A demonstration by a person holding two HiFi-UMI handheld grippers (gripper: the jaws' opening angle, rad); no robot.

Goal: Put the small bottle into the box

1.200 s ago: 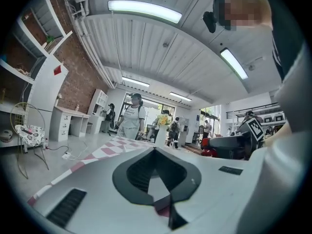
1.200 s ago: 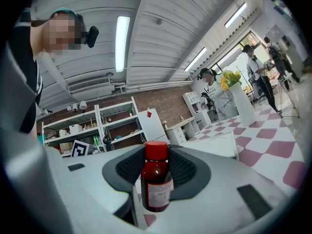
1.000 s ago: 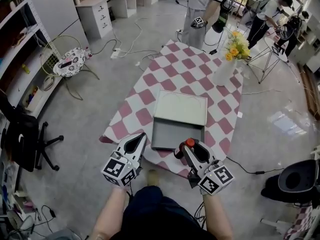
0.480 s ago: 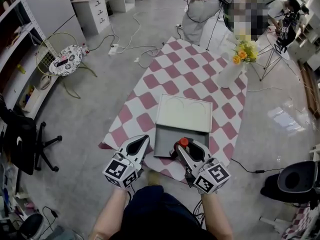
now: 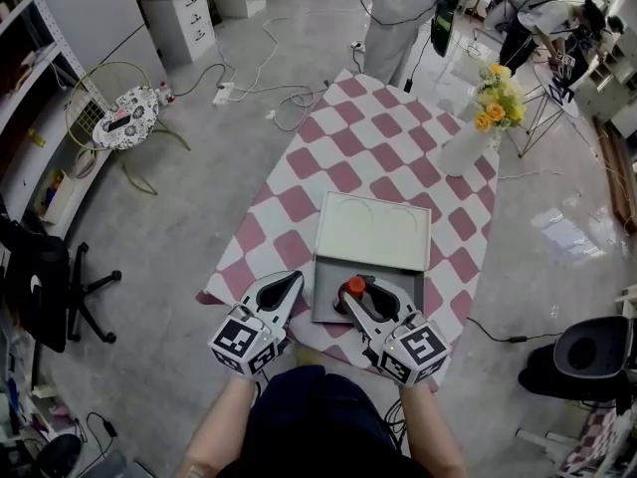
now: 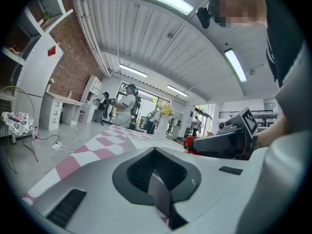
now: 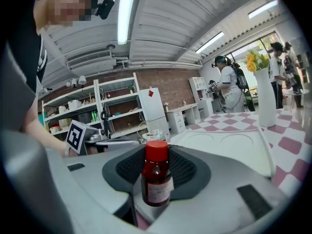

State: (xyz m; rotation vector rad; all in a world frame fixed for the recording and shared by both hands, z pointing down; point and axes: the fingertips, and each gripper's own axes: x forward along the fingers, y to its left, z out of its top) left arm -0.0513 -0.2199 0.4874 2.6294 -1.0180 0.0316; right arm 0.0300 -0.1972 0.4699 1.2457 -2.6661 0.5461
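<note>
Between the jaws of the right claw [image 5: 356, 297] stands the small bottle [image 7: 157, 177]. The jaws are squeezed on its sides, so it is held tight and upright. It is round, made of dark brown see-through stuff, with a shiny red cap and a white paper label. The pads that hold it are black and bumpy, and the rest of the claw is smooth grey plastic.

Just beside it, the left claw [image 5: 292, 282] has its jaws closed together with nothing in them. It hangs at the near left edge of the box [image 5: 328, 285].

In the head view the bottle sits over the near part of the box. I cannot tell if it touches the bottom. The box is flat, square and grey, like a thin tray. Its pale lid [image 5: 373, 232] lies open on the far side, and it has two curved lines pressed into it.

Under the box is a soft cloth [image 5: 338, 157] with pink and white squares. At the far right corner stands a tall white vase [image 5: 464, 149] with yellow flowers [image 5: 495, 98]. All around is smooth grey floor [image 5: 199, 217].
</note>
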